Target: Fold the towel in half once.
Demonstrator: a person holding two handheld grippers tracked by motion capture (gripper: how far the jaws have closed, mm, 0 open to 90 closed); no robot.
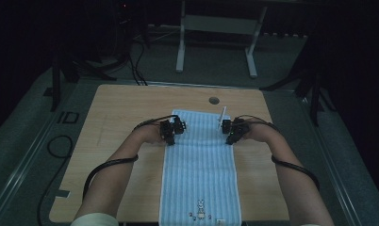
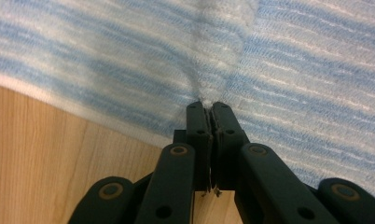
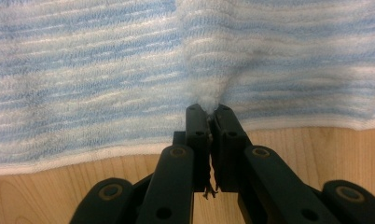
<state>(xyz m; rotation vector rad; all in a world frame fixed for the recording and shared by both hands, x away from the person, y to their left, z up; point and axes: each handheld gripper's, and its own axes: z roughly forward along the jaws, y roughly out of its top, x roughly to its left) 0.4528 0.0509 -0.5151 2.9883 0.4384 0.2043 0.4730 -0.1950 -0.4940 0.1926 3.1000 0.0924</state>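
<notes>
Towel (image 1: 200, 174) of pale blue with fine white stripes lies lengthwise down the middle of the wooden table (image 1: 117, 117), a long narrow strip running from the near edge up past the table's centre. Its pile is a soft looped terry, and a white hem borders the sides. Small printed figures, one of them like a rabbit, sit close to its near end, with a little tag at the hem there. The far end looks doubled over, a white stick-like shape rising by its right corner; what that is cannot be told.

Left gripper (image 1: 171, 134) sits at the towel's left edge near the far end, the jaws pressed together on a pinched ridge of the cloth (image 2: 209, 88), which puckers upward from the tips. Right gripper (image 1: 234, 134) sits opposite at the right edge, its jaws likewise clamped on a bunched fold (image 3: 206, 93) just inside the white hem. Loose threads hang between both pairs of jaws
</notes>
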